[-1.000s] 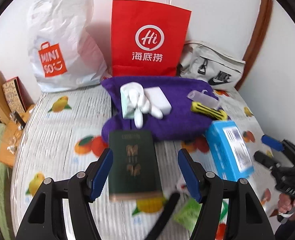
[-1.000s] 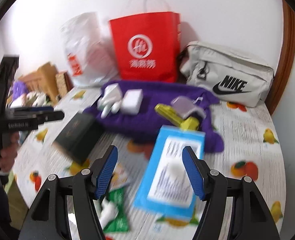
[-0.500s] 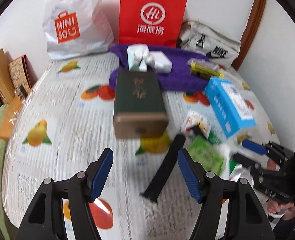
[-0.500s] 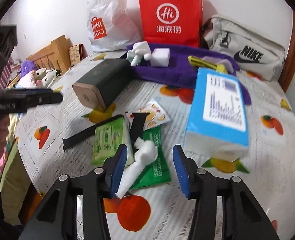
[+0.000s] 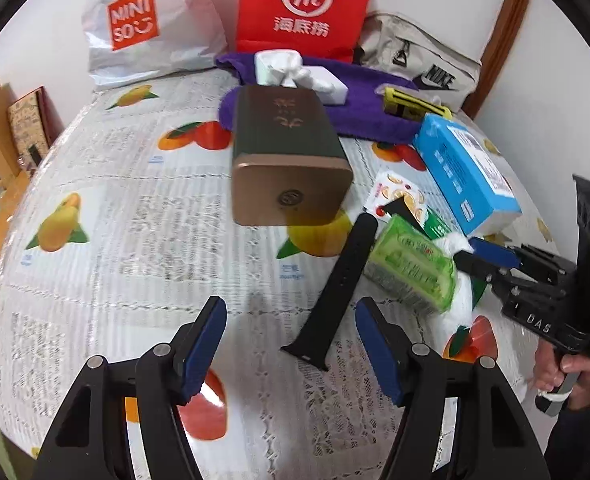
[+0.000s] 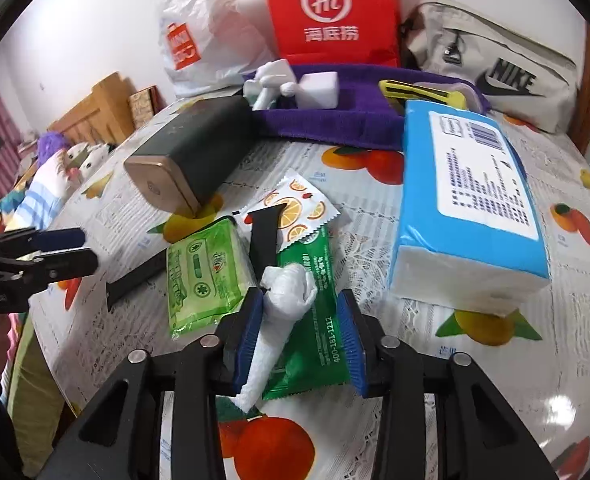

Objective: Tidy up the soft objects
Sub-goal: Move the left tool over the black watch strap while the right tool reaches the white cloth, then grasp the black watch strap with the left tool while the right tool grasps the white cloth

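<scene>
R gripper (image 6: 299,332) jaws just narrowed around white tissue wad (image 6: 283,304) w/ green packet (image 6: 311,332) under; not clearly pinching yet. L gripper (image 5: 291,344) spread, empty, near black strap (image 5: 335,284). Pickup imminent.

A home, likely a bedroom: a table under a fruit-print cloth (image 5: 95,184) stands against a white wall, shopping bags (image 5: 307,4) and a sports pouch (image 6: 495,60) at its far edge, soft toys (image 6: 63,160) heaped far left.
</scene>
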The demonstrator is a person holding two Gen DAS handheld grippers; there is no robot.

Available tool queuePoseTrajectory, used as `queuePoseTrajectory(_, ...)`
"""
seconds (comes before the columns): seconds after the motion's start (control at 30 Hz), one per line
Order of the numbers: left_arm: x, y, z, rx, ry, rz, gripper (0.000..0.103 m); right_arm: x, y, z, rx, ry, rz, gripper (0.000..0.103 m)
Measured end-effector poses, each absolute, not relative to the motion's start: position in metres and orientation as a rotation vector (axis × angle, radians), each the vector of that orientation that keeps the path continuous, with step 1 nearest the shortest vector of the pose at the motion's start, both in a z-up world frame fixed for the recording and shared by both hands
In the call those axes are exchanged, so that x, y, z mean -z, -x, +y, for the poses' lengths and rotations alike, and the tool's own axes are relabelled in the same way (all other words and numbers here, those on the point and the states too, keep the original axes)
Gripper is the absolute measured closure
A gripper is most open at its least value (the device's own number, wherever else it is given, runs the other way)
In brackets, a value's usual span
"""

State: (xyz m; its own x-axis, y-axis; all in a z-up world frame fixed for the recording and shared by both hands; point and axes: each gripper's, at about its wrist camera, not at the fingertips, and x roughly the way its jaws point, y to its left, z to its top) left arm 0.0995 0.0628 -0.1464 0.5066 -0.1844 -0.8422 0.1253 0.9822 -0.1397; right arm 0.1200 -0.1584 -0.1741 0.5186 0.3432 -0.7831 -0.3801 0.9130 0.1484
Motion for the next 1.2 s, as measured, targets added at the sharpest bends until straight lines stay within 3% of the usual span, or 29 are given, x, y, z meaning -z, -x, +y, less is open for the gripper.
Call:
queuePoseTrajectory(0.53, 0.174, -0.123, 0.017, 0.215, -0.128, 1.031, 0.038, 0.143, -0.087, -0.211, -0.354, 0.063, 0.887, 0.087)
queuePoseTrajectory(0.67, 0.173, -0.122, 0.008, 0.244, -0.146, 1.023, 0.077, 0.16, -0.087, -0.227, -0.301, 0.049, 0.945, 0.086)
queuePoseTrajectory(0.7, 0.172, -0.121, 0.009, 0.242, -0.139, 1.032, 0.08, 0.163, -0.087, -0.229, -0.291, 0.043, 0.954, 0.084)
queuePoseTrajectory(0.87, 0.171, -0.112, 0.016, 0.288, -0.086, 1.051, 0.081, 0.174, -0.086, -0.235, -0.285, 0.01, 0.97, 0.076)
queuePoseTrajectory(1.0, 0.172, -0.116, 0.013, 0.3, -0.087, 1.036, 0.076, 0.184, -0.089, -0.234, -0.274, -0.013, 0.984, 0.062)
queuePoseTrajectory(1.13, 0.173, -0.117, 0.003, 0.272, -0.154, 1.018, 0.076, 0.186, -0.092, -0.228, -0.25, 0.001, 0.957, 0.064)
queuePoseTrajectory(1.17, 0.173, -0.118, 0.003, 0.268, -0.157, 1.017, 0.083, 0.187, -0.092, -0.227, -0.239, 0.012, 0.95, 0.072)
queuePoseTrajectory(1.2, 0.173, -0.118, 0.004, 0.269, -0.149, 1.016, 0.083, 0.187, -0.093, -0.226, -0.222, 0.026, 0.942, 0.081)
